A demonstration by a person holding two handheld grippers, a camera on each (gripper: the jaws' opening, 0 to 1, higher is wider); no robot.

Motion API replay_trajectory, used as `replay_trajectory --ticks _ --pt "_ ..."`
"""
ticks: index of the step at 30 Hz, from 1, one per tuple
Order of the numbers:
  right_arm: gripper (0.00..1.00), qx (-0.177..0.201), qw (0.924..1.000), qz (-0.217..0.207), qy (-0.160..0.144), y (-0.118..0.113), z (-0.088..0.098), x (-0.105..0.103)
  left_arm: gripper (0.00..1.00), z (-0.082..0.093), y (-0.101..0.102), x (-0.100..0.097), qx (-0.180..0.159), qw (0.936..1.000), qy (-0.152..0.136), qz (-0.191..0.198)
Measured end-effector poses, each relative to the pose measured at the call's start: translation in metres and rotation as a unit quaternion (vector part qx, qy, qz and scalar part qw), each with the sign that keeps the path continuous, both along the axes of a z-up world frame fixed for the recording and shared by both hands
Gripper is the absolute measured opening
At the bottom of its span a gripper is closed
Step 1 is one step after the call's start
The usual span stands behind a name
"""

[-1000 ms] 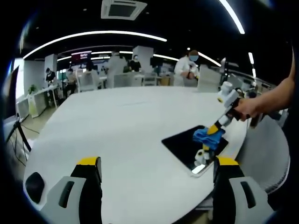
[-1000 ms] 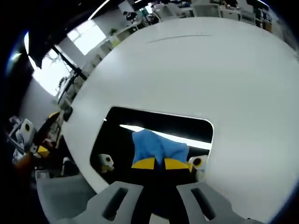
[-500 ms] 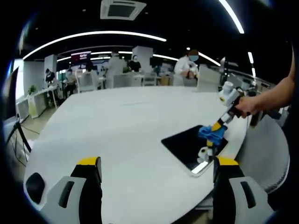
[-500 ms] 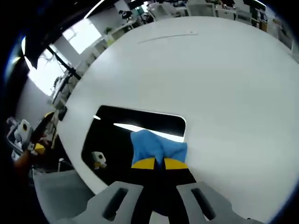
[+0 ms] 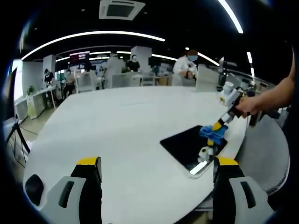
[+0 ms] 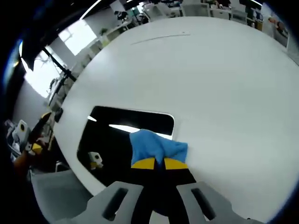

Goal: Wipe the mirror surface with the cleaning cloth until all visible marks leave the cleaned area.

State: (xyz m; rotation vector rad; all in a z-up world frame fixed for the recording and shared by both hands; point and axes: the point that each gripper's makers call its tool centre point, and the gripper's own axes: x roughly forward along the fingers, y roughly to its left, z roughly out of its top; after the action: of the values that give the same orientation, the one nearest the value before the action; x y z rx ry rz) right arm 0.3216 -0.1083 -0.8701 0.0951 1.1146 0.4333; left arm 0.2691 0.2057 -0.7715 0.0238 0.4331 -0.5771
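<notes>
A dark rectangular mirror (image 5: 189, 147) (image 6: 119, 135) lies flat near the edge of a round white table (image 5: 121, 126) (image 6: 210, 84). My right gripper (image 6: 156, 163) (image 5: 216, 128) is shut on a blue cleaning cloth (image 6: 156, 145) (image 5: 212, 133), pressing it onto the mirror's right part by its rim. A person's hand holds that gripper at the right of the left gripper view. My left gripper (image 5: 156, 163) hangs open over the table's near edge, well left of the mirror, with nothing between its yellow-tipped fingers (image 5: 88, 162).
Beyond the table are office desks, chairs (image 5: 208, 79) and several people (image 5: 187, 65). A tripod leg (image 5: 18, 140) stands on the floor at left. A grey chair (image 6: 56, 191) sits close to the table edge beside the mirror.
My right gripper has slid the cloth across the mirror toward its right rim; the mirror has shifted left in the right gripper view. The left gripper stays still.
</notes>
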Motion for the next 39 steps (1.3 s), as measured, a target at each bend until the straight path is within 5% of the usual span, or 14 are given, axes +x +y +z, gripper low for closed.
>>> replay_trajectory --ticks 39 --pt "0.0 0.03 0.9955 -0.09 -0.007 -0.004 0.001 -0.05 1.0 -0.008 -0.004 -0.002 0.008 0.9999 0.013 -0.005"
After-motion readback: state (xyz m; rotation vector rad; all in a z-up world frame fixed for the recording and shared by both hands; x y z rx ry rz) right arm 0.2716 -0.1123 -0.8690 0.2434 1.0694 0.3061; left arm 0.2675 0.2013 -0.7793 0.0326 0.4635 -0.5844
